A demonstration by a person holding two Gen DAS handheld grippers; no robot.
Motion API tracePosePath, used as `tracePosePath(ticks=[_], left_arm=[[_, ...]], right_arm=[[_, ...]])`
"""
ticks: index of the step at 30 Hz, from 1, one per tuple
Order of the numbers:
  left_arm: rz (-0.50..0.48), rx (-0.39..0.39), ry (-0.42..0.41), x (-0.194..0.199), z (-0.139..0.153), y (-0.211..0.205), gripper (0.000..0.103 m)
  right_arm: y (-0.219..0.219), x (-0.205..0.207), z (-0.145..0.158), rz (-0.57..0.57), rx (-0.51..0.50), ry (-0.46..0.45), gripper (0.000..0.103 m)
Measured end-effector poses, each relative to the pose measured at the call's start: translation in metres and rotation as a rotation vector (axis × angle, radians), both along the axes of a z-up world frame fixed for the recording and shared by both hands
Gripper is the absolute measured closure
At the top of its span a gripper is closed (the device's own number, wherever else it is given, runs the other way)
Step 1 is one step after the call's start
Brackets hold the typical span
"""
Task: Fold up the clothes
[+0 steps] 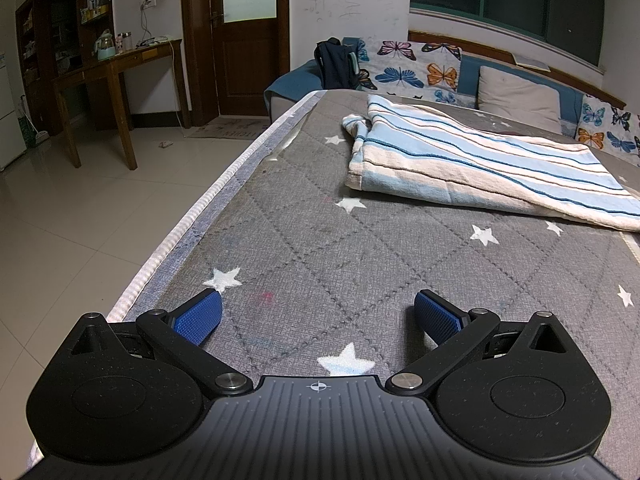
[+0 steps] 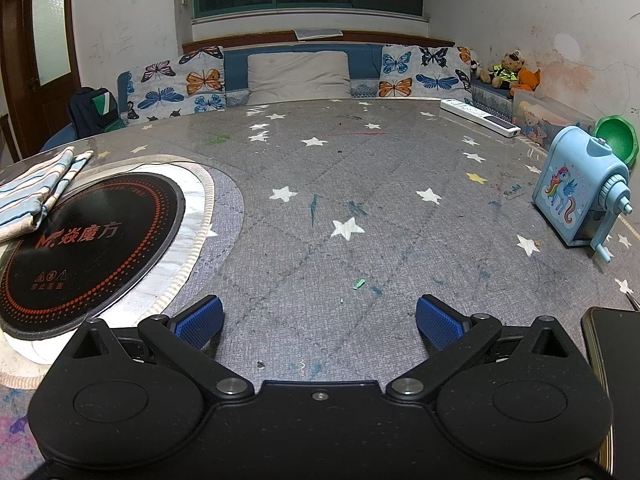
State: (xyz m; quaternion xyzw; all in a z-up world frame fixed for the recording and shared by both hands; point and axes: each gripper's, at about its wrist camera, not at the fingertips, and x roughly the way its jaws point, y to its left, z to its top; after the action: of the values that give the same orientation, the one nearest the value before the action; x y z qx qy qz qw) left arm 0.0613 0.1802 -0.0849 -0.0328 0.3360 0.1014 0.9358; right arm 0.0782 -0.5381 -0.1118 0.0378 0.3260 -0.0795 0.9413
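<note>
The left gripper (image 1: 316,312) has its jaws spread wide, with nothing between them. It sits low over the gray star cloth (image 1: 304,240) on the table. The striped cloth (image 1: 472,164) lies folded ahead of the jaws and to their right, well apart from them. Only this view shows the table edge, the floor, a wooden desk (image 1: 116,68) and a door (image 1: 248,28) far off to the left.

The right gripper (image 2: 320,316) also has its jaws spread wide and holds nothing. Only this view shows a black round cooker plate (image 2: 88,248) just left of the jaws, with the striped cloth (image 2: 36,192) lying partly on its far edge. A phone (image 2: 616,356) lies just right of the jaws. Farther right stands a blue pencil sharpener (image 2: 576,196). A clear box (image 2: 548,118) beyond it holds things too blurred to tell. Both views show the butterfly pillows (image 2: 180,84) past the table.
</note>
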Motion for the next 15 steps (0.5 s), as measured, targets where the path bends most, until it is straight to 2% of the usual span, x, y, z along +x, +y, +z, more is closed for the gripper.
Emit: tracePosePath(ticks=[15], left_arm=[[0.0,0.0,0.0,0.0,0.0001,-0.0003,0.0]], right_arm=[[0.0,0.0,-0.0001,0.0,0.0,0.0,0.0]])
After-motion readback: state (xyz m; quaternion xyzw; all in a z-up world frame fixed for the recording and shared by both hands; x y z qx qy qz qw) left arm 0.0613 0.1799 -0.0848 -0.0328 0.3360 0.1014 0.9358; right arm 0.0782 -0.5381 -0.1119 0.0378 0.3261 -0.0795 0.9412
